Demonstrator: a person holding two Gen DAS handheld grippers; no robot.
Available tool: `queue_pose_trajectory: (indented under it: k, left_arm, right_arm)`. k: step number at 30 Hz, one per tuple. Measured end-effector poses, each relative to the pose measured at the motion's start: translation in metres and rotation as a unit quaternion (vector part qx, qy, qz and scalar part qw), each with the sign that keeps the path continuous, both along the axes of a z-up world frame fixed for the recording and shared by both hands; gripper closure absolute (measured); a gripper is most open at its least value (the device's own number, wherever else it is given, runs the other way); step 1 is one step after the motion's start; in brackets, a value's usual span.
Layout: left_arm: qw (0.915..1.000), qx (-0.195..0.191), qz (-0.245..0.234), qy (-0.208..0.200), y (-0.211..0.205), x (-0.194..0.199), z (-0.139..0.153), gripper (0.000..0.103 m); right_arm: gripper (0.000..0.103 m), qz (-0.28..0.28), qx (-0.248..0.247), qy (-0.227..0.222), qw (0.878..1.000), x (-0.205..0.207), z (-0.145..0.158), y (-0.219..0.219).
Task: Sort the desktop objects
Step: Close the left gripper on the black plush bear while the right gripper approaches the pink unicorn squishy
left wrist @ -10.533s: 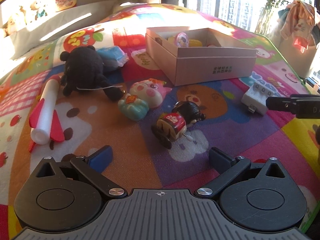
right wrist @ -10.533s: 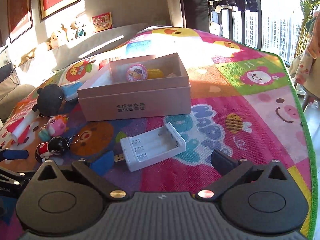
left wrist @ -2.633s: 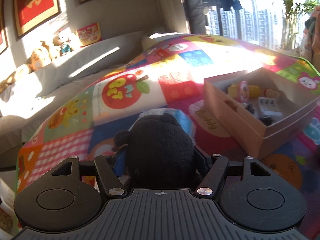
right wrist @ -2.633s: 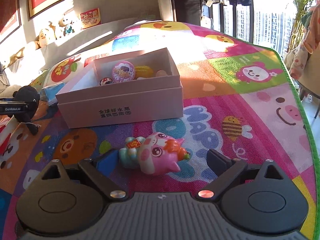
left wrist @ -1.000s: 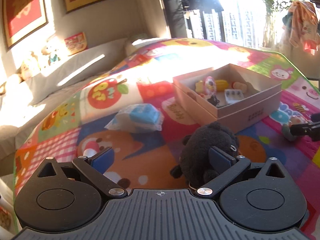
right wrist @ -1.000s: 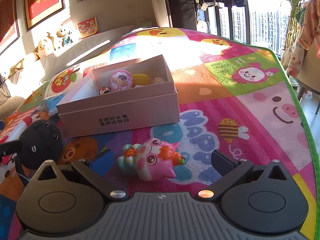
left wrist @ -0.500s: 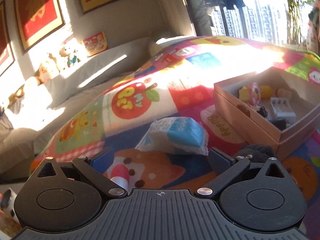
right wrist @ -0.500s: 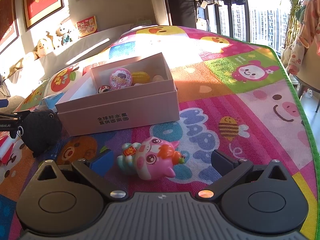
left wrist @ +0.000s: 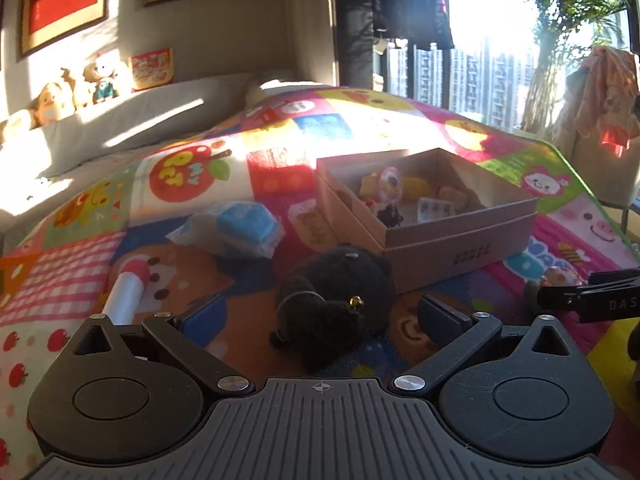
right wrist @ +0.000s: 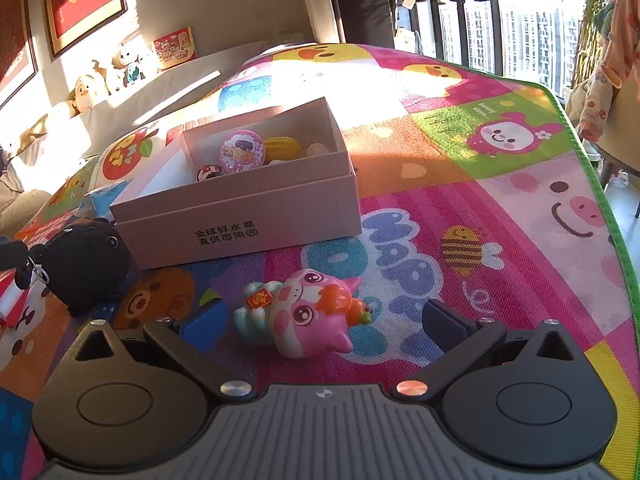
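A black plush toy [left wrist: 336,300] lies on the colourful play mat between the open fingers of my left gripper [left wrist: 320,312], untouched by the pads; it also shows in the right wrist view [right wrist: 86,266]. A pink cardboard box [left wrist: 456,236] holding several small toys stands just behind it, and in the right wrist view [right wrist: 248,216]. A pink pig toy [right wrist: 304,312] lies between the open fingers of my right gripper [right wrist: 320,320], not gripped. The right gripper's finger shows at the left wrist view's right edge [left wrist: 592,300].
A blue-and-white tissue pack [left wrist: 236,228] and a red-and-white rocket toy [left wrist: 124,292] lie left of the plush. Plush figures [right wrist: 108,76] line the sofa back. The mat's green edge [right wrist: 600,184] runs along the right, with a chair beyond.
My left gripper has swung right, back behind the black plush, which now lies between its open fingers. The right gripper and pink pig have barely moved.
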State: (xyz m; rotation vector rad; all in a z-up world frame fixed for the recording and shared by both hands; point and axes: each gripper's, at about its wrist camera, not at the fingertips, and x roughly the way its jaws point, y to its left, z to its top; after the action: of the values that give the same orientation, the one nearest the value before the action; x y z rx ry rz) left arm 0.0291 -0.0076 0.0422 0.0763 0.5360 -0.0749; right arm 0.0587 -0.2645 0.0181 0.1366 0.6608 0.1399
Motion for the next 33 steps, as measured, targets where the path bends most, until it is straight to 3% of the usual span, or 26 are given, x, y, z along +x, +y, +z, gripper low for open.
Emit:
queue_pose_trajectory:
  k: [4,8,12,13,15,18,23,28,33]
  left_arm:
    - [0.9987,-0.046,0.017,0.013,-0.016,0.015,-0.011,0.000]
    - [0.9979,-0.036,0.053,0.001,-0.019,0.035,-0.015,0.000]
    - [0.9987,-0.003,0.051,0.003,-0.012,0.045,-0.023,0.000]
    - [0.9988,-0.002,0.047,0.008,-0.009,0.046,-0.025,0.001]
    - [0.9990,0.000,0.041,0.018,-0.005,0.048,-0.028,0.014]
    - [0.9992,-0.003,0.036,0.015,0.000,0.046,-0.027,0.015]
    - [0.9997,-0.009,0.013,0.018,0.006,0.024,-0.023,0.016]
    - [0.9979,-0.037,-0.041,0.034,0.010,-0.024,-0.022,0.015]
    - [0.9975,-0.043,-0.048,0.028,0.011,-0.046,-0.028,0.013]
  right_arm:
    - [0.000,-0.001,0.000,0.000,1.000,0.000,0.000,0.001]
    - [0.000,-0.002,0.003,-0.003,1.000,0.000,0.001,-0.001]
    - [0.000,-0.001,0.006,-0.006,1.000,-0.001,0.001,-0.002]
    - [0.000,-0.001,0.007,-0.006,1.000,-0.001,0.001,-0.002]
    - [0.000,-0.001,0.009,-0.006,1.000,-0.002,0.001,-0.002]
    - [0.000,0.000,0.008,-0.005,1.000,-0.001,0.001,-0.002]
    - [0.000,-0.002,0.007,-0.003,1.000,-0.001,0.001,-0.002]
    - [0.000,-0.001,0.002,0.001,1.000,0.000,0.000,0.000]
    - [0.000,0.006,-0.005,0.008,1.000,0.002,-0.001,0.004]
